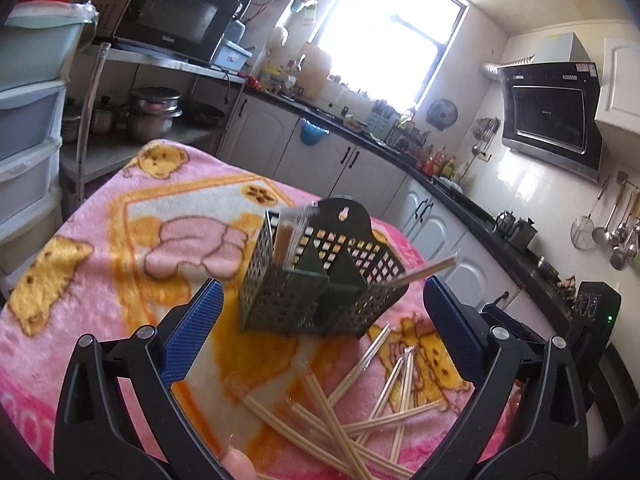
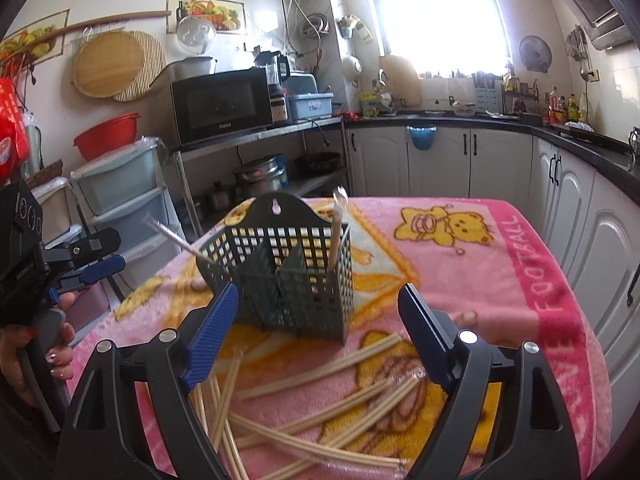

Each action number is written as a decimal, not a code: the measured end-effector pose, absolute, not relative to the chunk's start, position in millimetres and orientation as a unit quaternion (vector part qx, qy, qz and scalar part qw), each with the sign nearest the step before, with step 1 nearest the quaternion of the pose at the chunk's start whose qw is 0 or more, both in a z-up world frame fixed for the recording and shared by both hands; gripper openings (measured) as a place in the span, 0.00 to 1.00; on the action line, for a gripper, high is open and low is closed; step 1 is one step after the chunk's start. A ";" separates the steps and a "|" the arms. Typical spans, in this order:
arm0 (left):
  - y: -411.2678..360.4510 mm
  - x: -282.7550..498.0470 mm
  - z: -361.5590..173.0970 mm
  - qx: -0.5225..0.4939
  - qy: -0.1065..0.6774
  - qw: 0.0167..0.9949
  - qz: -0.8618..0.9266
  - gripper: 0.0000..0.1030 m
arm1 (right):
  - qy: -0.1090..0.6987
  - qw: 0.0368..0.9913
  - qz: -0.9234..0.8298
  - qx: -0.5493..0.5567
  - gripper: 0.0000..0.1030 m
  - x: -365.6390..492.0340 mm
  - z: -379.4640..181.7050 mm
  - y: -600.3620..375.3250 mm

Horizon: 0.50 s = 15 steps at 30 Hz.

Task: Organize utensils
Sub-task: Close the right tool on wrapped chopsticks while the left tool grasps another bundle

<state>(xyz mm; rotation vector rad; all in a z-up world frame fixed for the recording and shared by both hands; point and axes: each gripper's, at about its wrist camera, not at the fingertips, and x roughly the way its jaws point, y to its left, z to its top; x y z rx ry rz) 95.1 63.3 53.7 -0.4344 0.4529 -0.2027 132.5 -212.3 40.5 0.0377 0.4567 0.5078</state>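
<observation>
Right wrist view: my right gripper [image 2: 316, 340] hung spread and empty before the caddy [image 2: 280, 276]. My left gripper [image 1: 320, 328] was spread too, over loose chopsticks [image 1: 340, 412].

The pink blanket [image 2: 520, 280] on the table carries the white word "FOOTBALL" along its darker pink border, with more letters below it, only partly readable. The microwave's [image 2: 220, 108] brand mark is too small to read.
</observation>
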 end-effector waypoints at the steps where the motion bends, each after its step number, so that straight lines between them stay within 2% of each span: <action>1: 62.1 95.0 51.9 -0.215 0.226 0.945 -0.100 0.90 | 0.228 0.941 0.249 0.017 0.78 130.8 38.0 -212.5; 15: 36.3 107.2 17.8 -0.198 0.285 0.931 -0.115 0.90 | 0.276 0.928 0.249 0.018 0.80 112.6 7.4 -221.3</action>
